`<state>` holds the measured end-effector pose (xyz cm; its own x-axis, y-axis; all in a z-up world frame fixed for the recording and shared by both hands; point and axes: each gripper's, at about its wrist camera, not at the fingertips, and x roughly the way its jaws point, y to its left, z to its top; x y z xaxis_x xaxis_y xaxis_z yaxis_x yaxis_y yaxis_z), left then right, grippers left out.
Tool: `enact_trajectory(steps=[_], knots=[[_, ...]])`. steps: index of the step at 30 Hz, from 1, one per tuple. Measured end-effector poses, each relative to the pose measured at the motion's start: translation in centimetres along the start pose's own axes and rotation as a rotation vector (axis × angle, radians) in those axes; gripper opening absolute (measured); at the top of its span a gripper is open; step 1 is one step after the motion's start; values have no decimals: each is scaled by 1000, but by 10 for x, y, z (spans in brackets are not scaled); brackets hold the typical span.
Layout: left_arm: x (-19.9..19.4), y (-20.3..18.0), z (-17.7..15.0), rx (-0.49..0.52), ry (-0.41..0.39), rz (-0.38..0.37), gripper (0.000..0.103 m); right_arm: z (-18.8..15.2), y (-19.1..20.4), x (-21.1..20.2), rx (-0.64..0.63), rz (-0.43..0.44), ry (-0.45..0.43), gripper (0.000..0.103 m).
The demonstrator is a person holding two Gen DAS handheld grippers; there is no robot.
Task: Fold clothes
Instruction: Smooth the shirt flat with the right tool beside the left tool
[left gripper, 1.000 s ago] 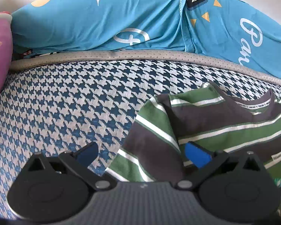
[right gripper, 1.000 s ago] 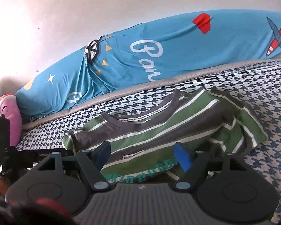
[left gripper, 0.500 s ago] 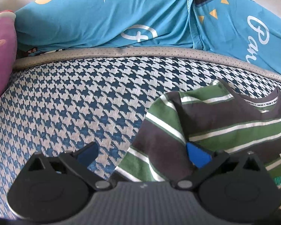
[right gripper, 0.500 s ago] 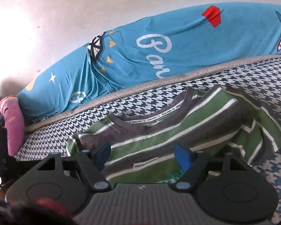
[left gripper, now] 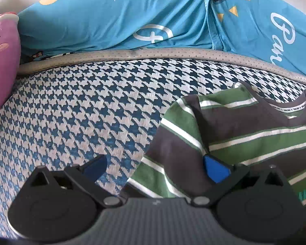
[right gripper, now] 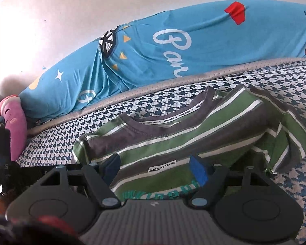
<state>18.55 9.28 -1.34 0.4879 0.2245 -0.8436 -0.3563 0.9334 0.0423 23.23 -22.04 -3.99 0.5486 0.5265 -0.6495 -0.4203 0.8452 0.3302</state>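
I have pulled both grippers back; my left gripper (left gripper: 155,166) and right gripper (right gripper: 156,166) gape empty over the striped shirt (right gripper: 193,143), whose sleeves at 3 and 9 o'clock await folding.

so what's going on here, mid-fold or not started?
Not gripping yet. A person holds two claws over a striped shirt lying rumpled on the checked bed cover. The left claw is open at the shirt's sleeve edge; the right claw is open above its chest. Neither is pinching cloth.
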Motion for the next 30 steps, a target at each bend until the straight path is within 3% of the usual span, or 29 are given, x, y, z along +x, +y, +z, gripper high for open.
enact_trajectory(steps=[15,22,30], knots=[[-8,-1,0,23,-20,28,103,-2,7,-14,-34,46,-6,76],[2,2,1,10,-2,80,103,-11,9,-8,-51,-3,46,76],[6,10,6,-33,12,100,103,-12,2,-10,-32,-8,39,76]])
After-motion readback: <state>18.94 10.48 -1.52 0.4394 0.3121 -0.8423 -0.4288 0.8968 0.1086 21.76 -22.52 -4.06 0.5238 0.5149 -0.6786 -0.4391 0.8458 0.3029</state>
